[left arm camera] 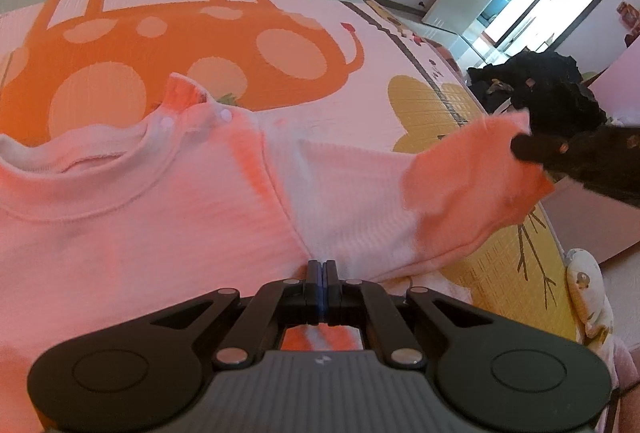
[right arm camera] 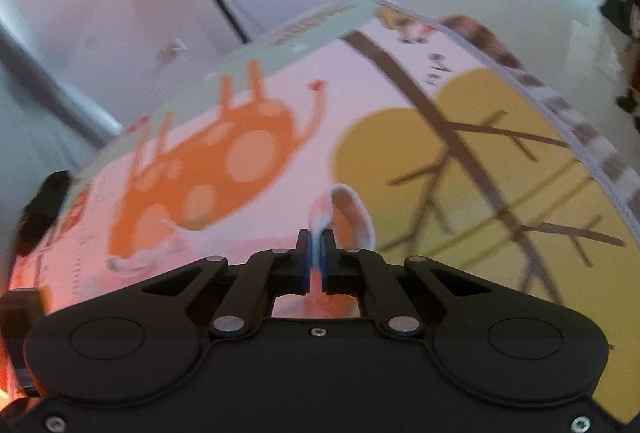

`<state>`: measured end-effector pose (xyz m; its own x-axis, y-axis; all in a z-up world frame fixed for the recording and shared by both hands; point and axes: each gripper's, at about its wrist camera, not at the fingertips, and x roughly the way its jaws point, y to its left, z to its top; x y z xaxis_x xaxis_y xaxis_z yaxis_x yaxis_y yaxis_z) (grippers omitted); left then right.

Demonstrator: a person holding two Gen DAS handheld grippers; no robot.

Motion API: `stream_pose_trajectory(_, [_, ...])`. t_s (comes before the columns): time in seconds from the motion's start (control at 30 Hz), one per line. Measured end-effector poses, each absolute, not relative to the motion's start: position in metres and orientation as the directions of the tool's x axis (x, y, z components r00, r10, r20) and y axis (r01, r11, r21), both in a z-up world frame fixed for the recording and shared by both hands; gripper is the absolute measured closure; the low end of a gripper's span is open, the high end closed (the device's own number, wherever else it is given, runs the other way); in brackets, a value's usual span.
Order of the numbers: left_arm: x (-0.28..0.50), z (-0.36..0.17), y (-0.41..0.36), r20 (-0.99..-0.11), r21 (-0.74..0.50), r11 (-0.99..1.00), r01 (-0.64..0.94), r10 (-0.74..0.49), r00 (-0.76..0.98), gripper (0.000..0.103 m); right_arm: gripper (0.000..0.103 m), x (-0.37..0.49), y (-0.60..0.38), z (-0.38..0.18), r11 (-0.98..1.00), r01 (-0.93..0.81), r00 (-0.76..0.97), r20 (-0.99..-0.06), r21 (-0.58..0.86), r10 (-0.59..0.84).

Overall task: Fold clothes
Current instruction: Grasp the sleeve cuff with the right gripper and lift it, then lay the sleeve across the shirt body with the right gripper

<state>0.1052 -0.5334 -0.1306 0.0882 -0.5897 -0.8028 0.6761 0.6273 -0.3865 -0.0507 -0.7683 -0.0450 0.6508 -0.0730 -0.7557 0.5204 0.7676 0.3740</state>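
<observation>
Pink top [left arm camera: 160, 217] lies flat on a cartoon play mat [left arm camera: 440, 105], left gripper [left arm camera: 322, 265] closed and pressing its armpit seam as an anchor, right gripper [right arm camera: 316, 233] clamped on the sleeve cuff [right arm camera: 352, 217], probably to fold it inward.

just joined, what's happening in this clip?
A person with two handheld grippers is folding a pink top spread on a cartoon play mat. The left gripper is shut and pressed down on the top near the armpit. The right gripper is shut on the sleeve cuff, holding the sleeve out to the side above the mat.
</observation>
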Motion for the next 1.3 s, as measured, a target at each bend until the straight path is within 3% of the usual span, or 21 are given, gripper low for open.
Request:
stream_pose_trajectory(0.67, [0.101, -0.109, -0.494, -0.742, -0.406, 0.585, 0.702, -0.660, 0.122, 0.102, 0.100, 0.041, -0.624, -0.011, 0.856, 0.216, 0.696, -0.689, 0.470, 0.202])
stream_pose_trajectory(1.3, [0.111, -0.095, -0.386, -0.825, -0.264, 0.732, 0.627, -0.509, 0.247, 0.102, 0.100, 0.079, -0.525, -0.028, 0.904, 0.110, 0.605, -0.749, 0.414, 0.269])
